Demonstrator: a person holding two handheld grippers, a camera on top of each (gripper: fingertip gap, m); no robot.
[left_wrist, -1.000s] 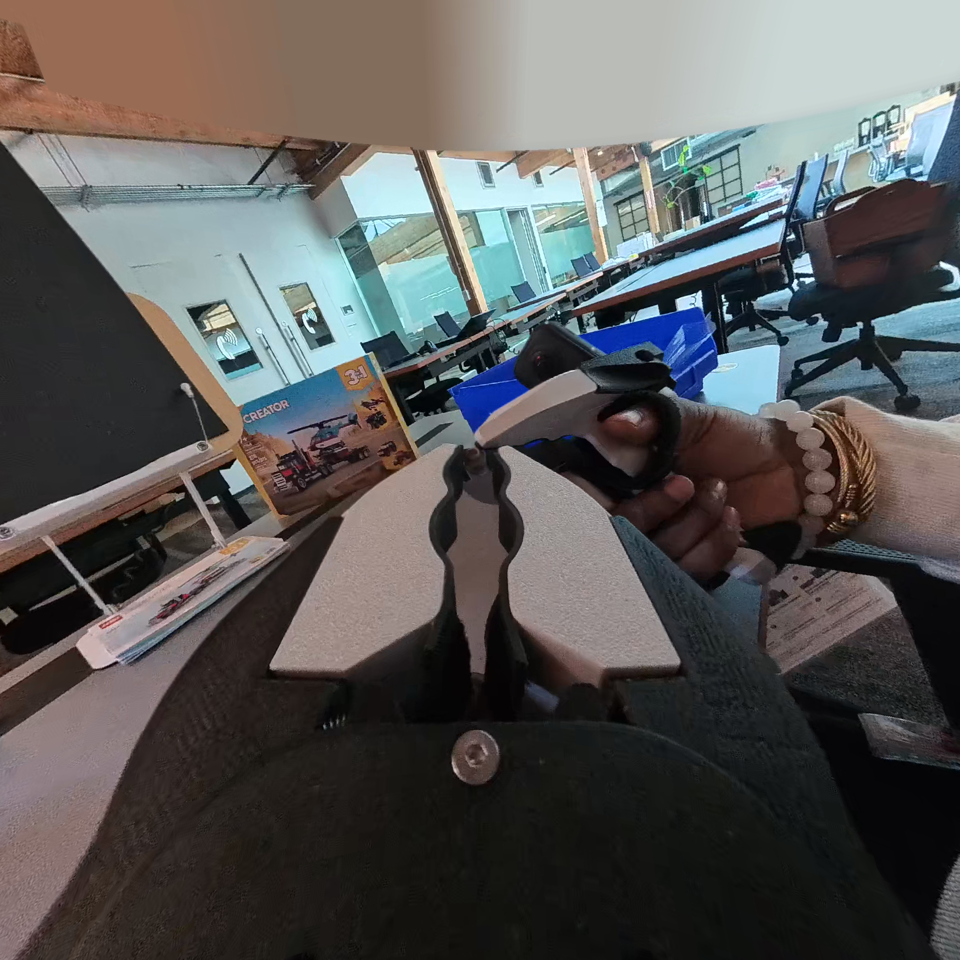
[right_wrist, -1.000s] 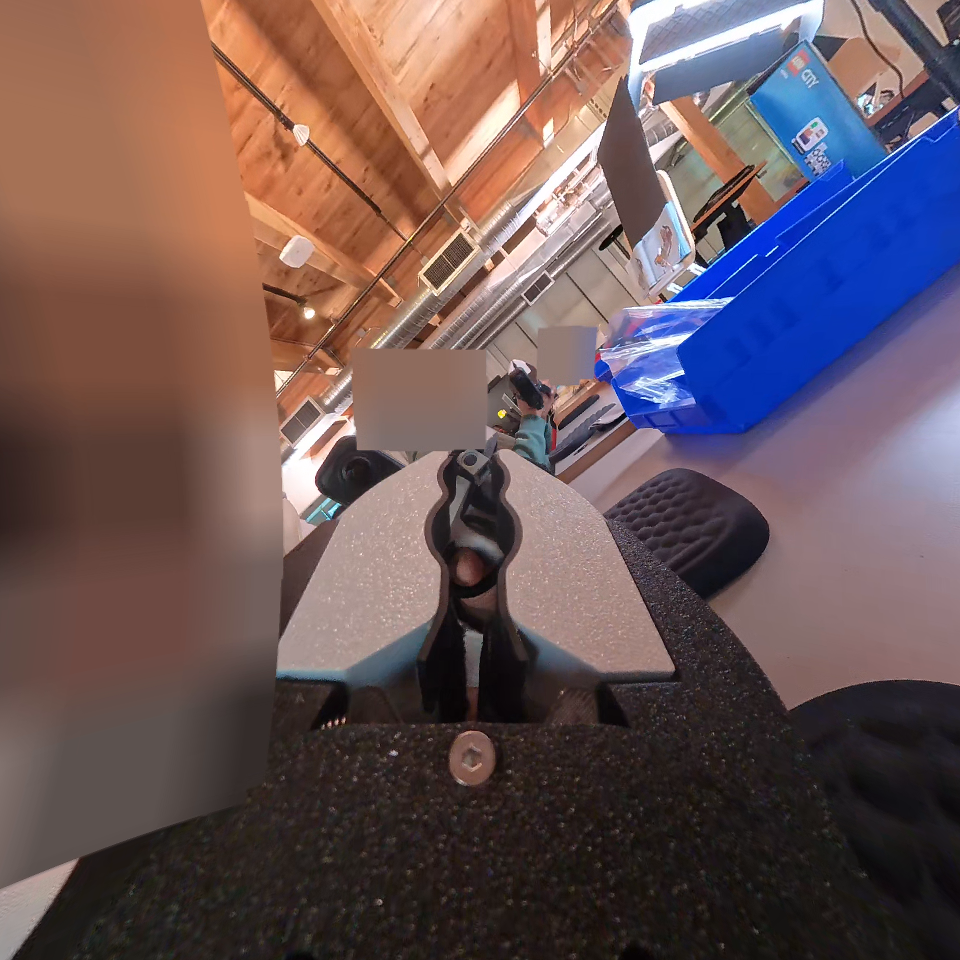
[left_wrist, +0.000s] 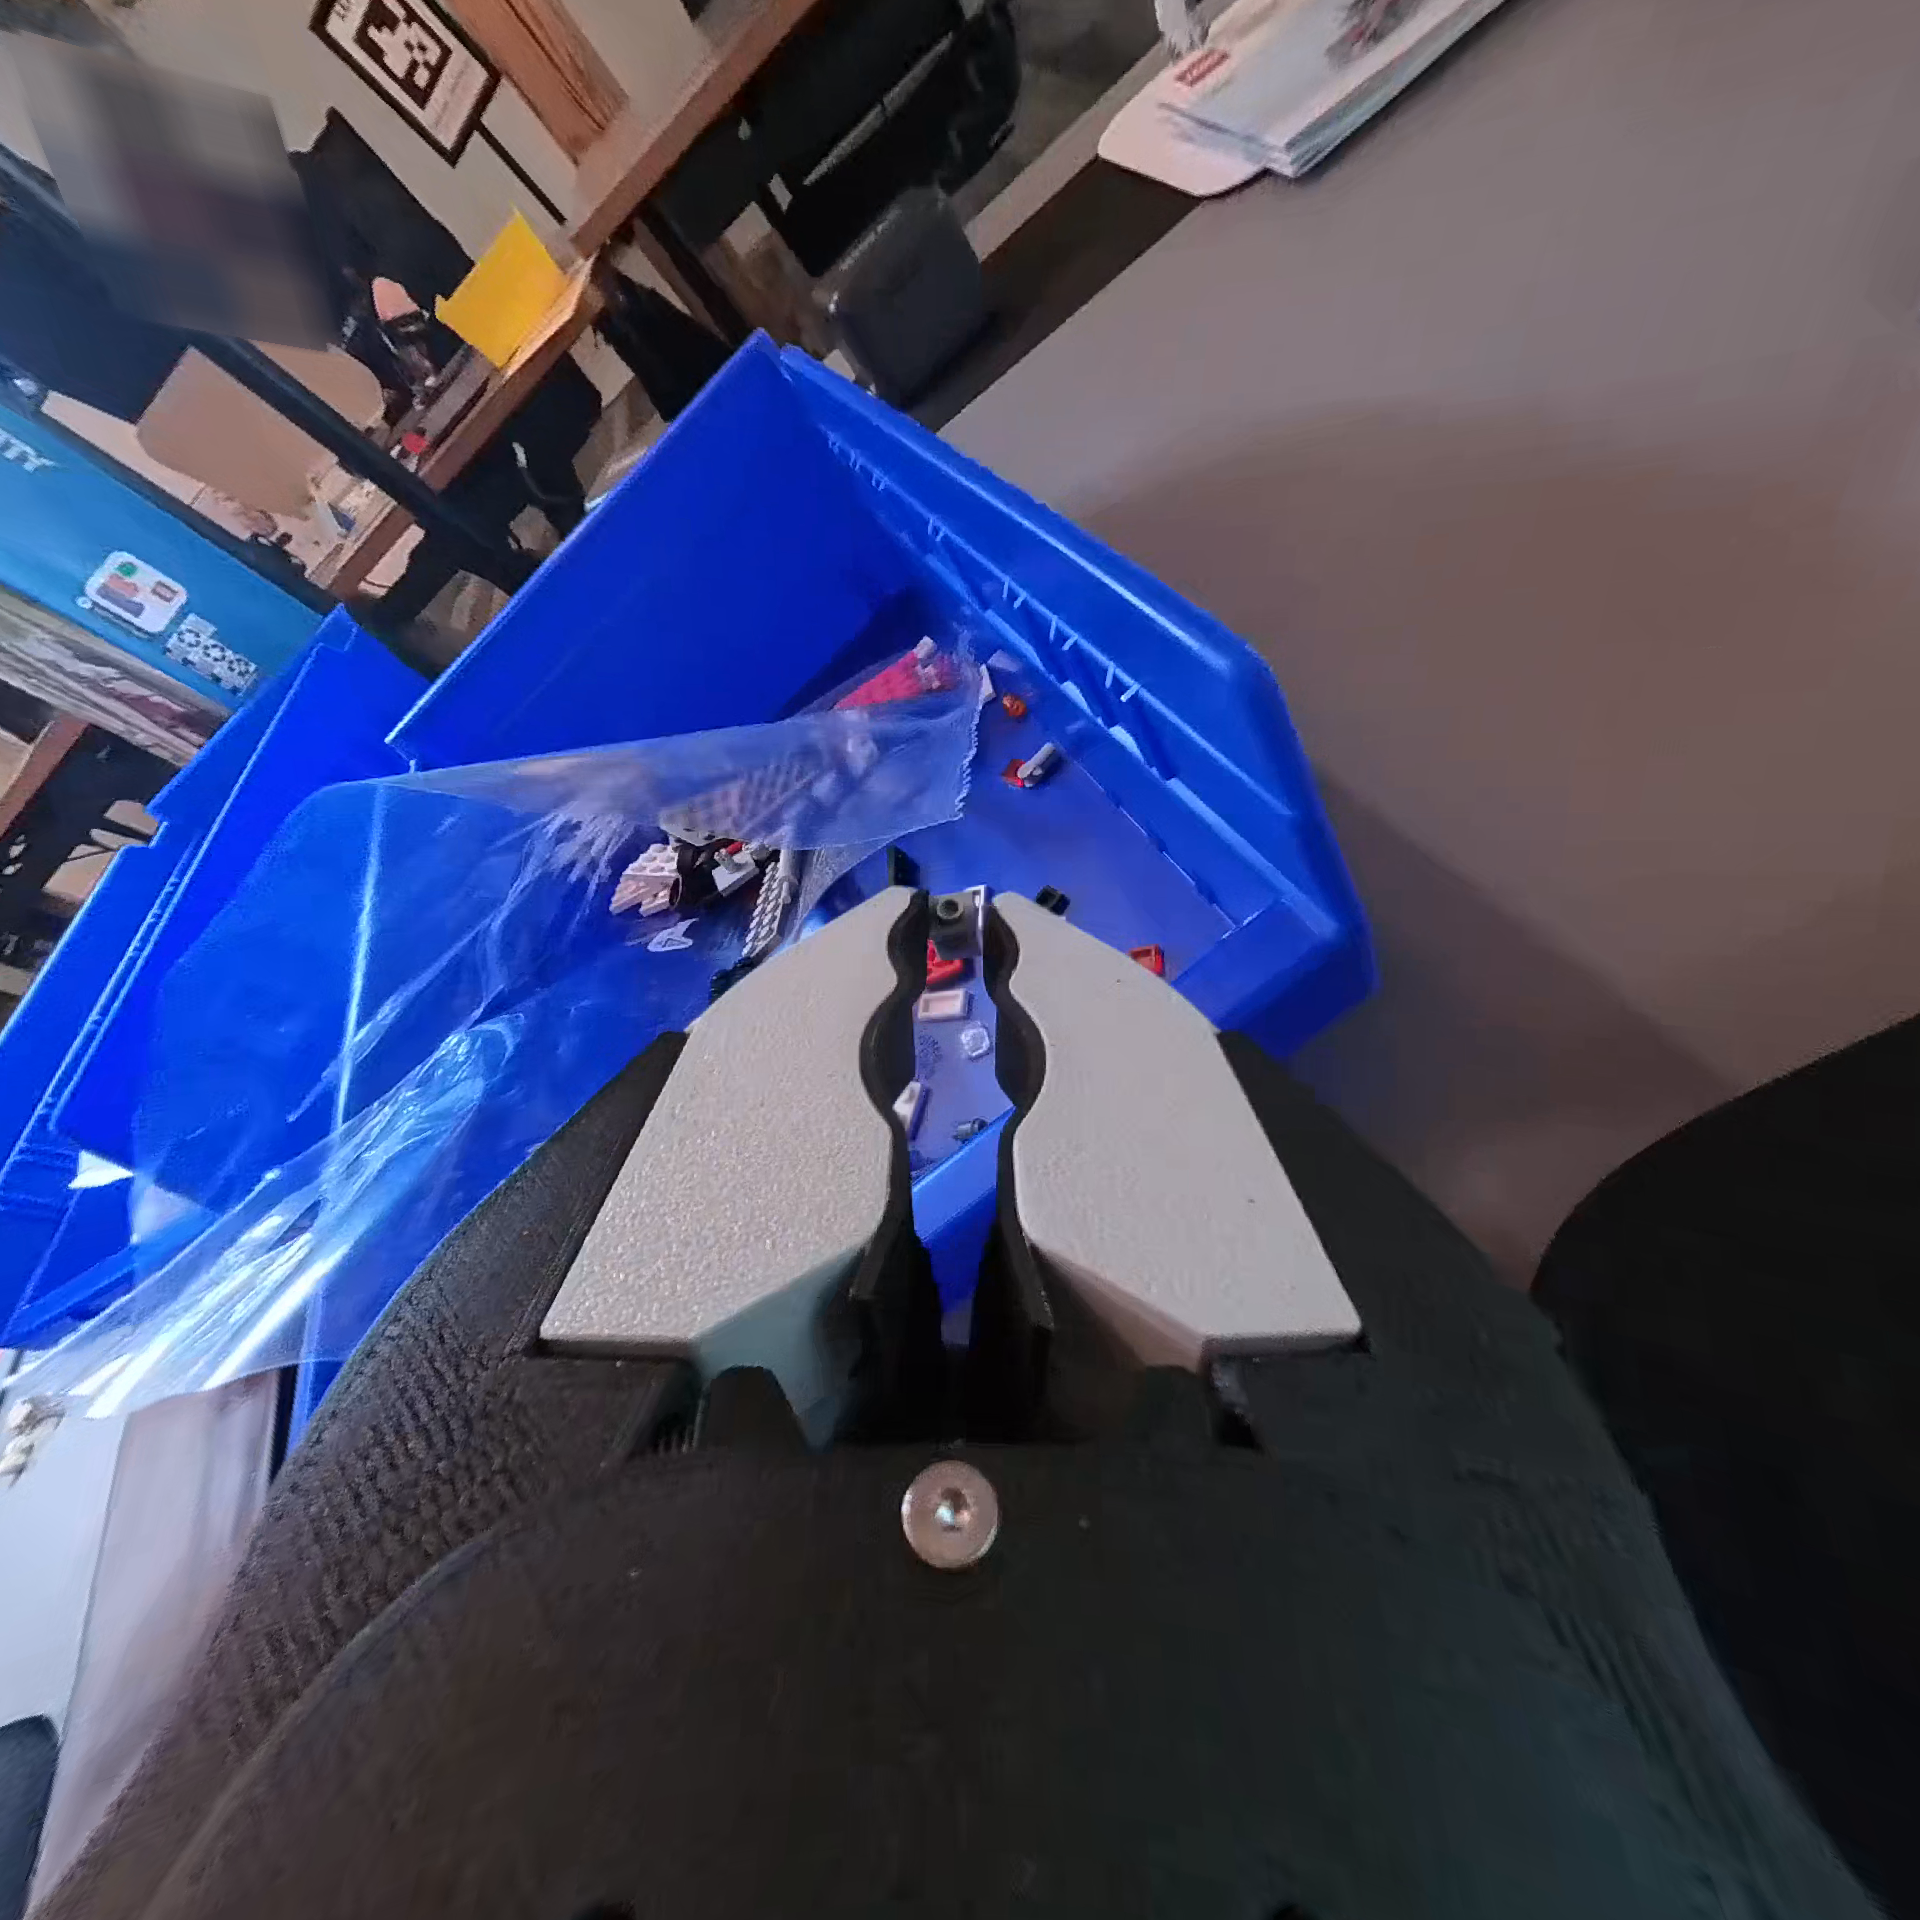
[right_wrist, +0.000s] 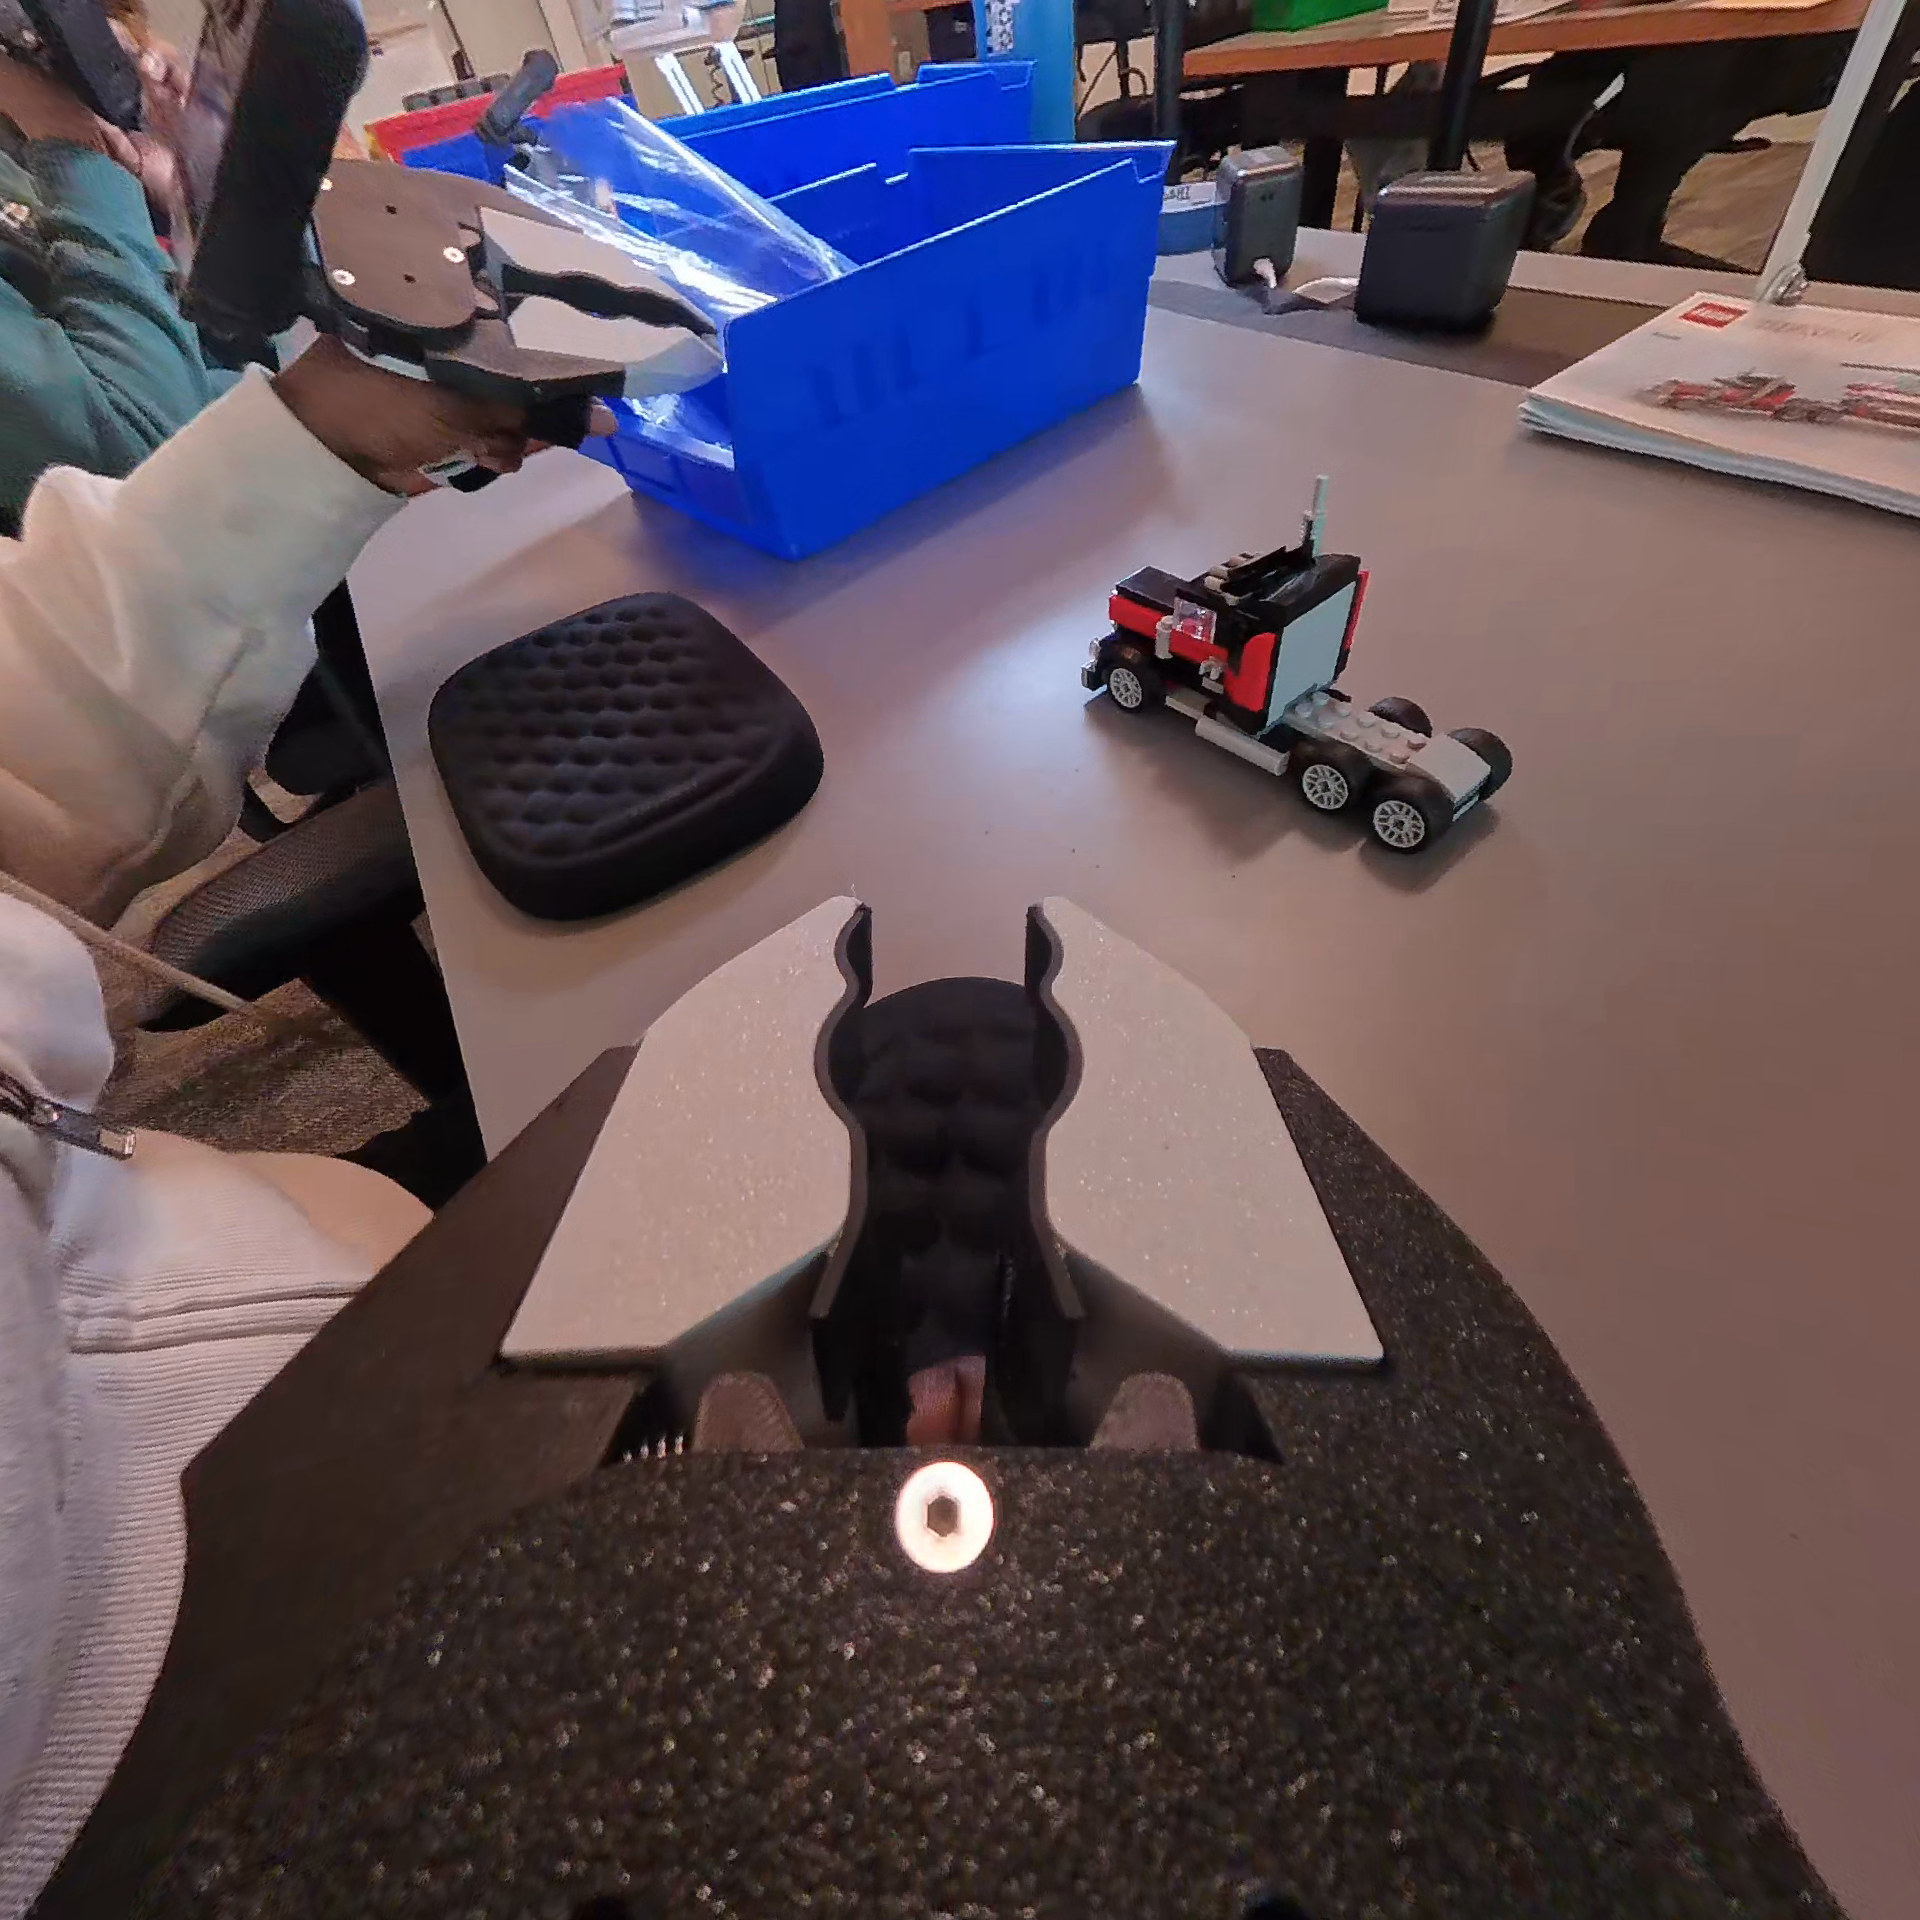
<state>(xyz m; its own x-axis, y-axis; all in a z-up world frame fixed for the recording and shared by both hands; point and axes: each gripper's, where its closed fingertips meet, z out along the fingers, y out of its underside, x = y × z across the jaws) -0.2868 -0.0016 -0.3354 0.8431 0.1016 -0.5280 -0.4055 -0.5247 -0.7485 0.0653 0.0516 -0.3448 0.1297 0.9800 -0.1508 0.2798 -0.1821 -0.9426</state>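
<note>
Over the blue bin (left_wrist: 1091, 665), left gripper (left_wrist: 951, 920) pinches a small dark grey brick (left_wrist: 951, 920), loose bricks (left_wrist: 696, 878) beneath. Right gripper (right_wrist: 945, 920) gapes empty above the grey table (right_wrist: 1039, 582); toy truck (right_wrist: 1288, 675) far right.

Each gripper has a black, coarse-grained body that widens toward the camera, with a single silver hex-socket screw (right_wrist: 943, 1515) set on its centreline. Two light grey, speckled plates cover the fingers (right_wrist: 717, 1143); their inner edges carry black pads cut in a wavy profile. The left gripper (left_wrist: 954, 914) and the right gripper (right_wrist: 945, 920) share this construction. Seen from the right wrist view, the left gripper (right_wrist: 665, 343) shows a flat dark underside plate with small fasteners and a black handle above it. The person wears a cream ribbed knit sleeve (right_wrist: 156, 623).
</note>
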